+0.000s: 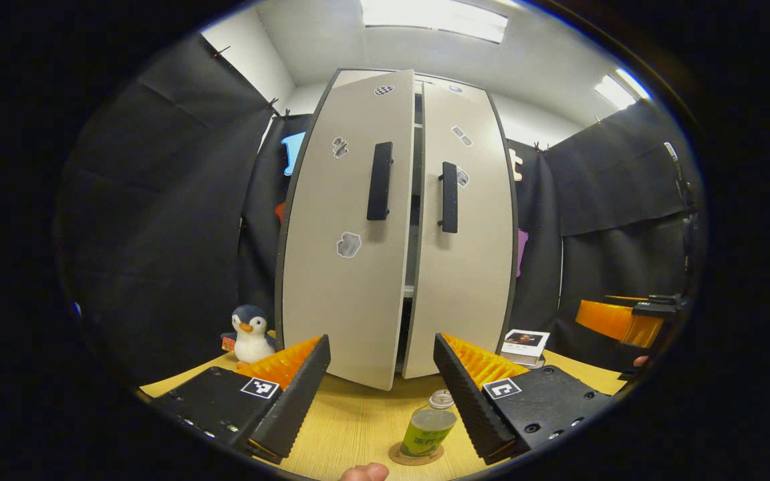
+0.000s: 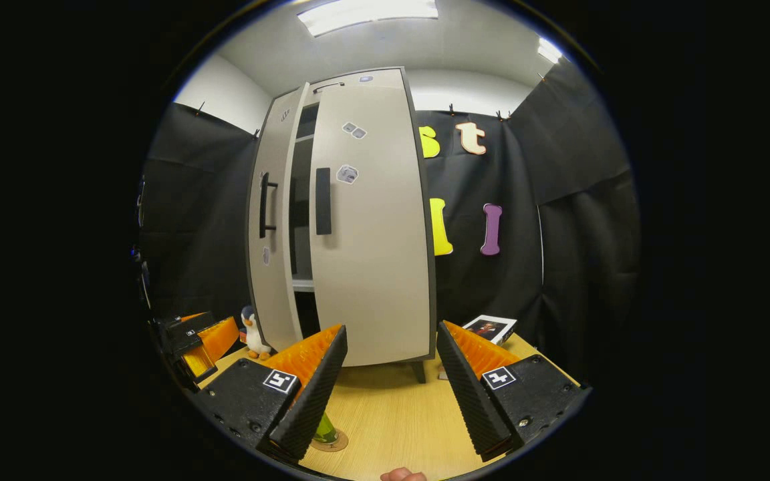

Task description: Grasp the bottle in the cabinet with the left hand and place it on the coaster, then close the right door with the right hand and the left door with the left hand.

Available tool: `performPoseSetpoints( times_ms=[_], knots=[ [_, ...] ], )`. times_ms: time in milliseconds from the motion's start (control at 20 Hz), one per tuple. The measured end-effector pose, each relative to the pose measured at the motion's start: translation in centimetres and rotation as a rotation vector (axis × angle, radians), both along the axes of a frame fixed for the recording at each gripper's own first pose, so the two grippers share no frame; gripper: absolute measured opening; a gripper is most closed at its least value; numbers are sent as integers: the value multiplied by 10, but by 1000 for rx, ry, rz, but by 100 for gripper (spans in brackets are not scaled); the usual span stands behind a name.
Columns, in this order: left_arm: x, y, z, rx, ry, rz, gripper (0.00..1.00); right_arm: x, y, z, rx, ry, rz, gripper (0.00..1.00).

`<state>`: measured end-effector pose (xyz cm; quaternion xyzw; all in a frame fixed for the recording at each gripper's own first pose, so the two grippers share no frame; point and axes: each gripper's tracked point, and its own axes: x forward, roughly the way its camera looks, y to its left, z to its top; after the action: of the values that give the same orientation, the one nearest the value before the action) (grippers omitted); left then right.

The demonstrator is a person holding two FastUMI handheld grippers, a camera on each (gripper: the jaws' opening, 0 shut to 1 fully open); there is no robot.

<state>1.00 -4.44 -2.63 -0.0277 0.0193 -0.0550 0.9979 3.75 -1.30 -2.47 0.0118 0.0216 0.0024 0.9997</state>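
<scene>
Wooden table [image 1: 358,414], bottle [image 1: 427,429] between left gripper [image 1: 378,391] fingers

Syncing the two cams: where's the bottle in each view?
Left gripper view: bottle at bottom centre, on the coaster, by the right-hand finger.
Right gripper view: bottle at lower left, mostly hidden behind the left-hand finger.
Shared landmark: the cabinet, left door ajar.

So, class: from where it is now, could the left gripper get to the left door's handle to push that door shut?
Probably yes. The left gripper is open and faces the left door, which stands ajar, its handle in plain sight. The bottle sits low on the coaster, below that path.
</scene>
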Motion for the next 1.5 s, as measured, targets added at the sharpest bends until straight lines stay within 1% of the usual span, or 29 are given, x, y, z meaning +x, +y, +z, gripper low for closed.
performPoseSetpoints(
  times_ms=[150, 200, 250, 450, 700, 900, 950, 1000, 1050, 1100, 1150, 1300, 1500],
  knots=[
    [-3, -1, -2, -11, 5, 9, 95, 2, 6, -3, 17, 15, 10, 83],
    [-2, 1, -3, -11, 4, 16, 100, 3, 9, -6, 19, 22, 18, 83],
    [-3, 3, -3, -11, 5, 21, 95, 3, 11, -7, 16, 28, 24, 83],
    [-3, 11, -3, 1, 5, 49, 95, 5, 10, -3, 2, 27, 24, 83],
    [-1, 12, -7, 5, 14, 55, 95, 10, 10, 1, 11, 20, 23, 83],
    [0, 10, -9, 4, 20, 50, 95, 8, -2, 5, -24, 19, -4, 83],
    [0, 10, -10, 4, 25, 51, 100, 9, -2, 3, -22, 18, -7, 83],
    [0, 10, -12, 2, 30, 50, 95, 9, -4, 4, -19, 18, -10, 83],
    [-1, 10, -12, -1, 31, 49, 95, 9, -5, 5, -17, 16, -14, 83],
    [0, 10, -11, 0, 31, 50, 90, 10, -7, 6, -21, 16, -21, 83],
    [0, 10, -11, 5, 33, 49, 95, 9, -11, 6, -28, 15, -32, 83],
    [-1, 12, -11, 32, 34, 46, 95, 11, -14, 6, -33, 15, -39, 83],
    [-1, 11, -13, 26, 39, 46, 95, 10, -16, 4, -27, 17, -45, 83]
  ],
)
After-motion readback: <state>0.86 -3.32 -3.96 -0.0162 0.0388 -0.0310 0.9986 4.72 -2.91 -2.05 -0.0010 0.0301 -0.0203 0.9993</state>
